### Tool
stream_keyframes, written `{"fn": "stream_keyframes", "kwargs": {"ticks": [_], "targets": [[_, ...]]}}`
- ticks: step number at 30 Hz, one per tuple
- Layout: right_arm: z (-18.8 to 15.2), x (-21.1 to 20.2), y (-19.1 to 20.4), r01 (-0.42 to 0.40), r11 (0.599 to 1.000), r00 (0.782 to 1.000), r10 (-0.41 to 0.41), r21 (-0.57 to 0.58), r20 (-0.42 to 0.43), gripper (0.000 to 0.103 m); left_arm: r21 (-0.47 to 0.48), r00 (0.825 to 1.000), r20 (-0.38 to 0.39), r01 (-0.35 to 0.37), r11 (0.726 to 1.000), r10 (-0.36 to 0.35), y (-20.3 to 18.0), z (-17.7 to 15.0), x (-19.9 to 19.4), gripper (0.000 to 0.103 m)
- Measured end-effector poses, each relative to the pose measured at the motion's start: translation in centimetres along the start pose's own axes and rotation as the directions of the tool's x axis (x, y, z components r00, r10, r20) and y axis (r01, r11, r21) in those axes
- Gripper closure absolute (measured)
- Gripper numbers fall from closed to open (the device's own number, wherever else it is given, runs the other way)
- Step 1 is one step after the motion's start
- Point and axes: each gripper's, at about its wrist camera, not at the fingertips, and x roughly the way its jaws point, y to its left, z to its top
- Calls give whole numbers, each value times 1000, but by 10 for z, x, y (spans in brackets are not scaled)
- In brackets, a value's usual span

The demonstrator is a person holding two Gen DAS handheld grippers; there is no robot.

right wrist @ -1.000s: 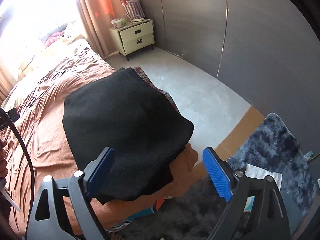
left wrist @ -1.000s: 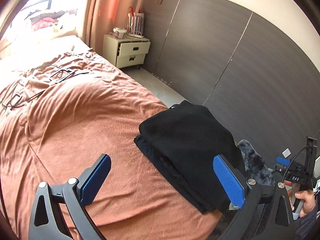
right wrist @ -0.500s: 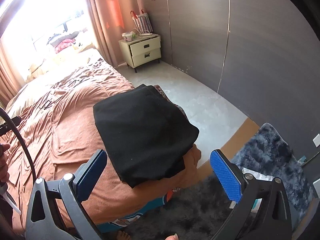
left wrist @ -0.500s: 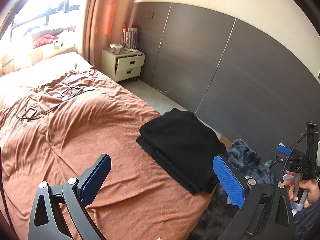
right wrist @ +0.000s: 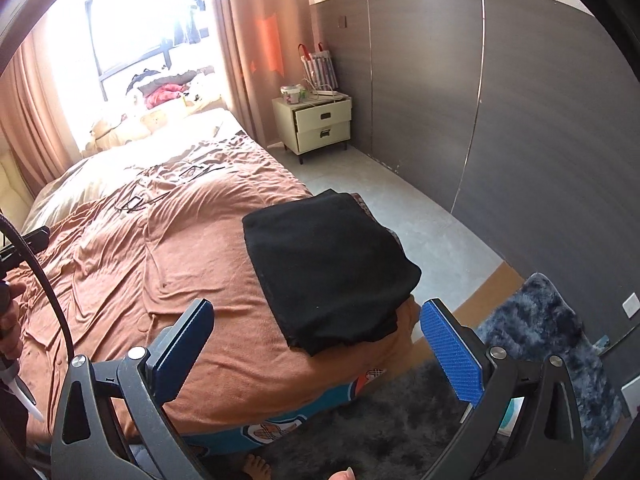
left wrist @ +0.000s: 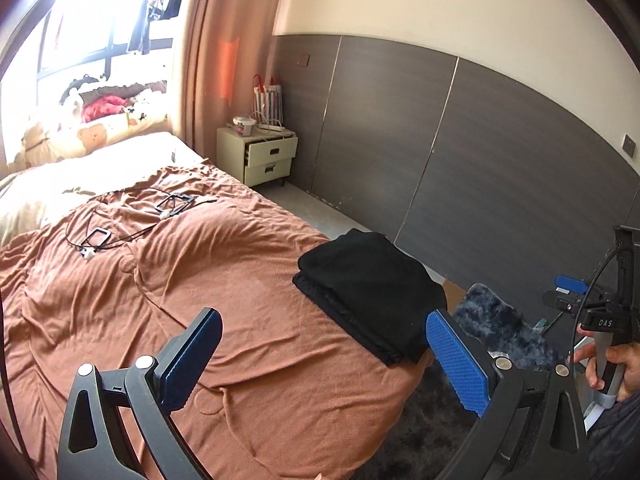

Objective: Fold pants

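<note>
Folded black pants (right wrist: 326, 268) lie mid-frame on the bed (right wrist: 160, 280); the right claw (right wrist: 316, 356) gapes empty, lower frame.

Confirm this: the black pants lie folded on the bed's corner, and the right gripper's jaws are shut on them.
Not quite. The right wrist view shows the right gripper with jaws open and empty; the black pants do lie folded on the bed corner.
</note>
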Motion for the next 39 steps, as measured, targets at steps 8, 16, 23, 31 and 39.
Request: {"fn": "stream_keyframes", "kwargs": {"ticks": [8,16,23,31,39], "targets": [[-22,-34,24,-23,999,999,24,-26,33,0,18,999,52,-15,1000,14,3,-21,-61,0],[-48,-64,58,-38,996,997,43,-82,61,0,11,996,68,-51,999,51,12,-60,-122,0],[-75,-89,74,-56,995,995,62,-77,81,0,1,986,126,-112,994,111,21,-95,-177,0],[-110,-118,88,-92,993,988,101,-75,118,0,-10,969,174,-176,984,175,22,-138,-231,0],[-146,-136,99,-135,984,970,155,-117,187,0,-20,954,210,-215,976,214,15,-187,-270,0]]}}
